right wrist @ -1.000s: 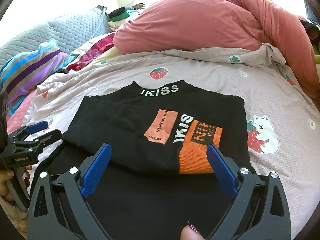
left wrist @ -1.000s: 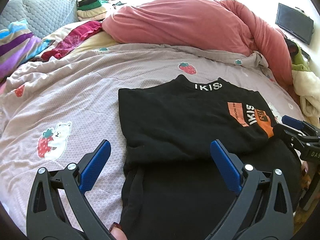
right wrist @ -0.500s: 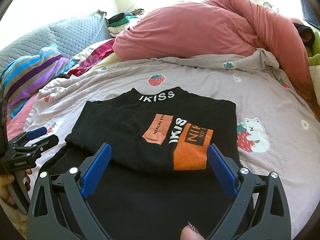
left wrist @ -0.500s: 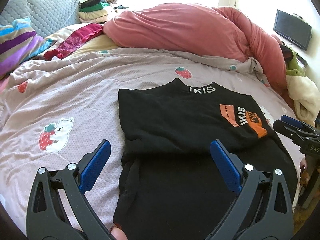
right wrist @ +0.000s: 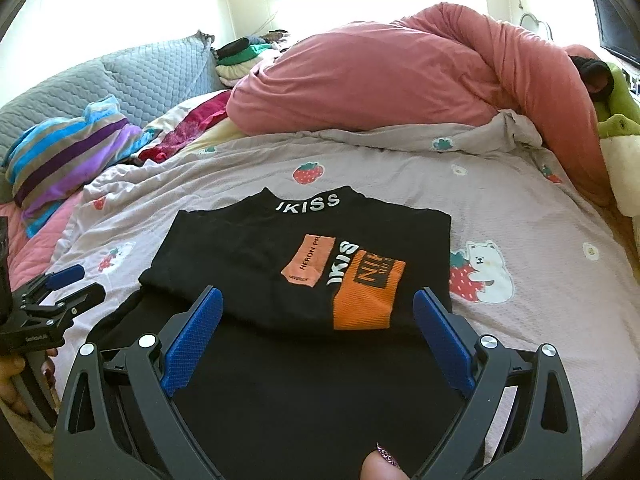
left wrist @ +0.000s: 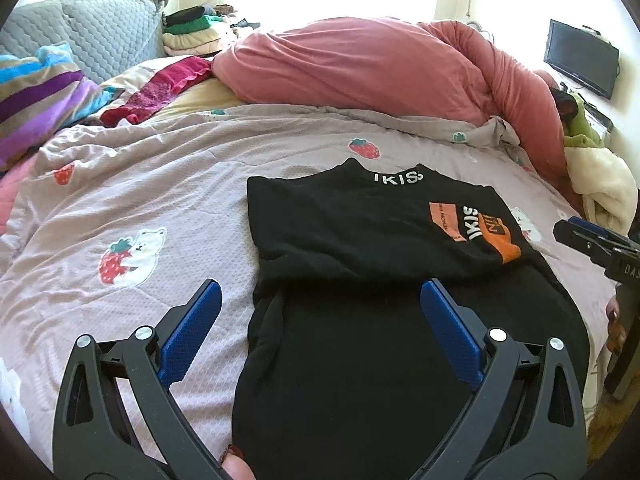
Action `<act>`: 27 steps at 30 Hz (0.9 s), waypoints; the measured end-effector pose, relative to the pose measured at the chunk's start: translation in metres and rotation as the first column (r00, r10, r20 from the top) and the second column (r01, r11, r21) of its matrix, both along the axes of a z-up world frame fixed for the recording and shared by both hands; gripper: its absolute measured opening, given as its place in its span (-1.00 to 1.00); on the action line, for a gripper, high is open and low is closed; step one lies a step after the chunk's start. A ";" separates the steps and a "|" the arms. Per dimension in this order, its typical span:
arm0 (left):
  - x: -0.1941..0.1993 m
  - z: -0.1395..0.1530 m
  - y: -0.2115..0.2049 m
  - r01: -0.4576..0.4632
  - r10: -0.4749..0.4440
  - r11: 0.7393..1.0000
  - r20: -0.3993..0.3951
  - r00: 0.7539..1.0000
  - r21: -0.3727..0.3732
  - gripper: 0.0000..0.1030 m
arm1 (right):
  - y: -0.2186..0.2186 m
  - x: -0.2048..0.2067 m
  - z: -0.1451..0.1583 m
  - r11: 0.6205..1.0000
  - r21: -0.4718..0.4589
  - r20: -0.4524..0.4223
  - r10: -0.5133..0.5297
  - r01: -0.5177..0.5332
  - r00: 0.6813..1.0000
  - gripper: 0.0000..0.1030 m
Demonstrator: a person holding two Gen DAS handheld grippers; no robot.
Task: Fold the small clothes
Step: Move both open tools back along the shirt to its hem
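Note:
A black top (left wrist: 360,232) with white "IKISS" on its collar and orange patches lies flat on the pink strawberry-print bedcover (left wrist: 132,184). Its upper part is folded over, and the lower body stretches toward me. My left gripper (left wrist: 320,292) hovers open above the top's left lower half, with nothing between its blue pads. In the right wrist view, the same top (right wrist: 248,248) sits in the middle, and my right gripper (right wrist: 318,300) hangs open over its right lower half. The left gripper (right wrist: 60,292) shows at the left edge there; the right gripper (left wrist: 592,240) shows at the right edge of the left wrist view.
A bulky pink duvet (left wrist: 380,64) is heaped behind the top. A striped blanket (left wrist: 36,100) and grey quilted cushion (left wrist: 104,36) lie far left, with stacked clothes (left wrist: 196,32) at the back. A cream fleece (left wrist: 600,184), a green plush (right wrist: 618,112) and a screen (left wrist: 580,60) sit at the right.
Both grippers have drawn back and up a little from the top, so it looks smaller and farther away. Both stay open; the top has not moved.

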State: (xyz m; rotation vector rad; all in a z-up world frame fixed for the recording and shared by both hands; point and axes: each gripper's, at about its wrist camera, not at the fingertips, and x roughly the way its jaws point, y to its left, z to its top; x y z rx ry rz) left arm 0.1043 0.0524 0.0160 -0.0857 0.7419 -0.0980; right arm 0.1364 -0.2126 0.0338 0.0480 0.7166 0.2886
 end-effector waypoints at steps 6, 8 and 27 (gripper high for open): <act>-0.013 0.000 0.002 -0.013 0.013 1.000 -0.014 1.000 0.016 0.81 | -0.004 -0.009 0.002 1.000 -0.008 0.002 0.001 -0.001 1.000 0.85; -0.017 0.000 0.004 -0.018 0.018 1.000 -0.018 1.000 0.012 0.81 | -0.005 -0.012 0.003 1.000 -0.013 0.004 0.001 -0.001 1.000 0.85; -0.049 -0.002 0.020 -0.069 0.070 0.998 -0.042 0.997 0.014 0.81 | -0.015 -0.035 -0.004 1.000 -0.024 -0.015 0.010 -0.010 1.000 0.85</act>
